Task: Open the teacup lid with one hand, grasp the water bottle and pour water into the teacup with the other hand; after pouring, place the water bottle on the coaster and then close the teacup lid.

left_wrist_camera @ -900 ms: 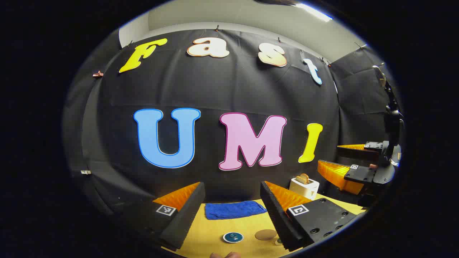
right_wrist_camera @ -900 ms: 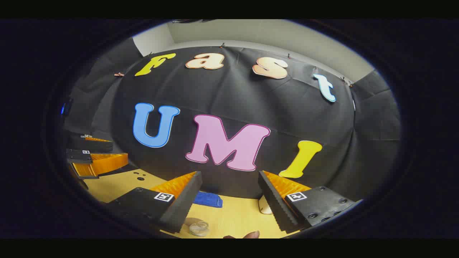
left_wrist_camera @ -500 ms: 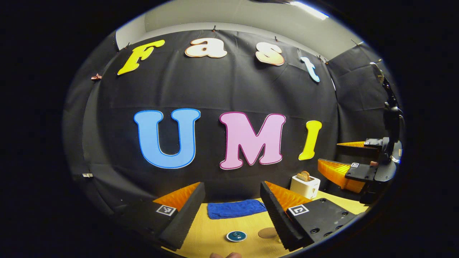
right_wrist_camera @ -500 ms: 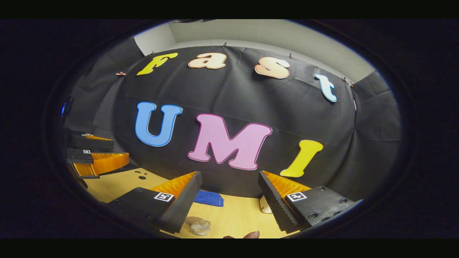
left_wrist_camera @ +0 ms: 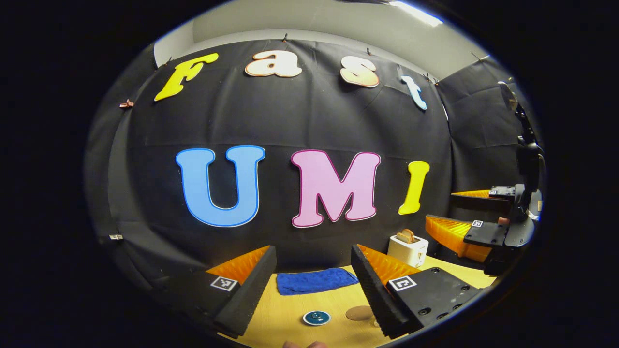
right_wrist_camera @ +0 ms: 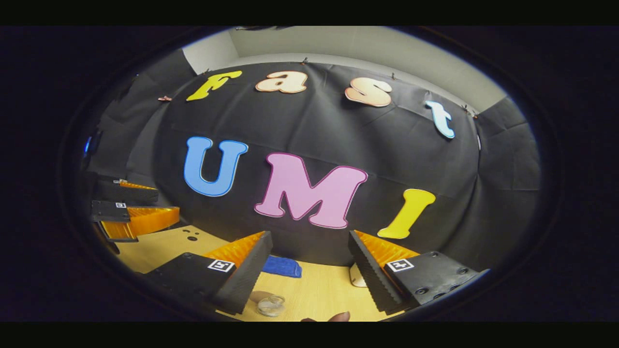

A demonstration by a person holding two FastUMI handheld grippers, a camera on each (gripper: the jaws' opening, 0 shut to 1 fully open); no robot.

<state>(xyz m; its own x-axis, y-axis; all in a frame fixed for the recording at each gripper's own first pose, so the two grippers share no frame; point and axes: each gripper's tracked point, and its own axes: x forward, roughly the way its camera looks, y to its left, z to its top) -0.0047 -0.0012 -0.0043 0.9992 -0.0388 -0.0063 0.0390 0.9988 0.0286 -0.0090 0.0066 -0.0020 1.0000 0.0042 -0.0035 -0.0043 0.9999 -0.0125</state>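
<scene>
Surface: a light wooden table (left_wrist_camera: 290, 314) set against the booth's black cloth wall, with a pale wall and a ceiling light strip above the cloth.

On the table, left gripper view: a blue cloth (left_wrist_camera: 314, 281) lying flat at the far edge by the wall; a white toaster (left_wrist_camera: 407, 250) with bread slices in its slots, to the right of the cloth; a round teal teacup lid (left_wrist_camera: 316, 317) near the bottom; a flat brown round coaster (left_wrist_camera: 359, 312) just beside it to the right, partly hidden behind the gripper's finger.

On the table, right gripper view: the blue cloth (right_wrist_camera: 282, 266) by the wall; a small clear glass item (right_wrist_camera: 271, 305) near the bottom, too small to identify; two dark holes in the tabletop at the left.

Left gripper (left_wrist_camera: 313, 278): held above the table, jaws wide apart, nothing between the orange-faced fingers, touching nothing.

Right gripper (right_wrist_camera: 309, 270): held above the table, jaws wide apart, empty, touching nothing. It also appears at the right edge of the left gripper view, jaws apart.
</scene>
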